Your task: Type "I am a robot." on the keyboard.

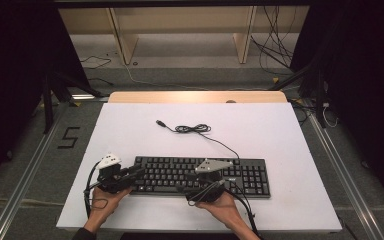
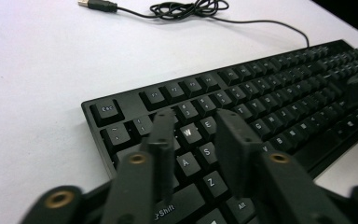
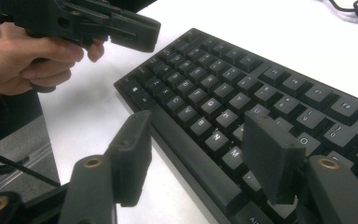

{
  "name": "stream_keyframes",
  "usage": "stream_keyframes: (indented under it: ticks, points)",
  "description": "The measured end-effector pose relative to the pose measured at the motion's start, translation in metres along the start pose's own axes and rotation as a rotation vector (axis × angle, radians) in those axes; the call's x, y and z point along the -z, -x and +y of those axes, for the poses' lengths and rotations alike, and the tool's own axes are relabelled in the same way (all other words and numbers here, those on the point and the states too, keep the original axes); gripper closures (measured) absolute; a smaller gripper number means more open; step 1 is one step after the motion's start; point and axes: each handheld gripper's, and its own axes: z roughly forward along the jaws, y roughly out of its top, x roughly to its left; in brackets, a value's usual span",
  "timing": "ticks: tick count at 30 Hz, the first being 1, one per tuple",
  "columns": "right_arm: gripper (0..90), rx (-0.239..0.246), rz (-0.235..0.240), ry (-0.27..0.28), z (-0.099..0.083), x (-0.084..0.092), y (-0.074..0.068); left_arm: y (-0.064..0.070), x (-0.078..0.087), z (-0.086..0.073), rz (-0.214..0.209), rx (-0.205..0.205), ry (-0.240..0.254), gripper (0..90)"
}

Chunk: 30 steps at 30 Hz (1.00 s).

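A black keyboard (image 1: 200,175) lies near the front of the white table top (image 1: 130,125), with its cable (image 1: 195,129) coiled behind it and ending in a USB plug (image 1: 160,122). My left gripper (image 1: 137,172) is over the keyboard's left end. In the left gripper view its jaws (image 2: 196,122) stand a little apart above the W, A and S keys (image 2: 191,140), with nothing between them. My right gripper (image 1: 192,192) is at the front edge, mid keyboard. In the right gripper view its jaws (image 3: 198,126) are wide open, one over the table, one over the keys (image 3: 223,93).
The USB plug (image 2: 98,4) and coiled cable (image 2: 186,8) lie on the white top beyond the keyboard (image 2: 261,102). The other hand and left gripper (image 3: 135,30) hover at the keyboard's far end in the right gripper view. A wooden strip (image 1: 195,96) edges the table's back.
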Motion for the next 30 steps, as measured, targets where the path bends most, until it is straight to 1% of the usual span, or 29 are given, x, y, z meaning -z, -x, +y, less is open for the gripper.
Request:
stream_keyframes:
  ticks: [4,9,14,19,24,25,30]
  points:
    - [41.9,0.0,0.001,0.003,0.0,0.001,-0.001,0.0,-0.003,0.0,0.012,-0.013,-0.025,80.9]
    - [41.0,0.002,0.0,0.003,0.0,0.003,-0.002,0.0,-0.006,0.0,0.026,-0.014,-0.041,88.8]
    - [39.3,0.006,-0.002,0.01,0.0,0.005,-0.003,-0.001,-0.008,0.0,0.031,-0.014,-0.059,88.9]
    - [38.2,0.01,-0.001,0.012,-0.001,0.007,-0.004,0.0,-0.011,0.001,0.021,-0.02,-0.072,88.9]
    - [37.4,0.009,0.002,0.012,-0.002,0.008,-0.005,0.002,-0.016,0.001,0.017,-0.033,-0.104,89.0]
    - [37.2,0.009,0.001,0.014,-0.003,0.009,-0.005,0.002,-0.017,0.001,0.016,-0.026,-0.103,89.0]
    - [36.2,0.012,0.001,0.017,-0.003,0.01,-0.005,0.002,-0.019,0.001,0.016,-0.032,-0.118,89.0]
